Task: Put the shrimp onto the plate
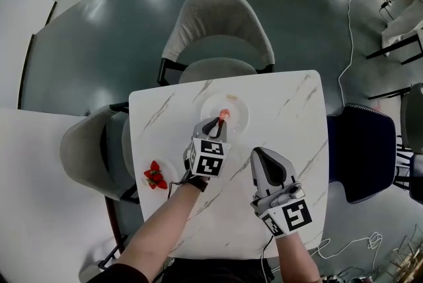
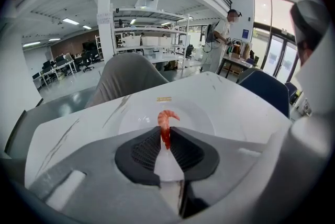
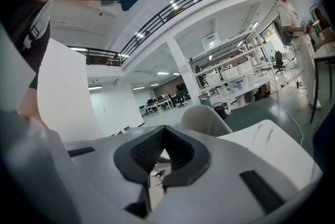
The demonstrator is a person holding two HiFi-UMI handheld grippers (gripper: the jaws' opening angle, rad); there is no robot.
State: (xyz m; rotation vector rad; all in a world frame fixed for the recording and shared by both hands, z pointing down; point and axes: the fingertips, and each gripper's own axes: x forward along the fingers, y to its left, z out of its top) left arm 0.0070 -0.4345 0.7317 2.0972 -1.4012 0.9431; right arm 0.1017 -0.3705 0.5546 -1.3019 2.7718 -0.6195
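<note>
An orange-red shrimp (image 2: 166, 124) hangs pinched between the jaws of my left gripper (image 2: 166, 136), which is shut on its tail end. It hangs just above the white plate (image 2: 199, 118) on the marble table. In the head view the left gripper (image 1: 218, 121) reaches over the near rim of the plate (image 1: 238, 118), and the shrimp (image 1: 224, 115) shows at its tip. My right gripper (image 1: 259, 157) sits nearer me to the right, jaws together, holding nothing. In its own view the right gripper (image 3: 163, 136) is tilted upward and looks out over the room.
A small dish with red strawberries (image 1: 154, 176) sits at the table's left edge. Grey chairs (image 1: 218, 30) stand at the far side and on the left (image 1: 89, 149), a dark blue chair (image 1: 367, 149) on the right. A person (image 2: 220, 40) stands in the background.
</note>
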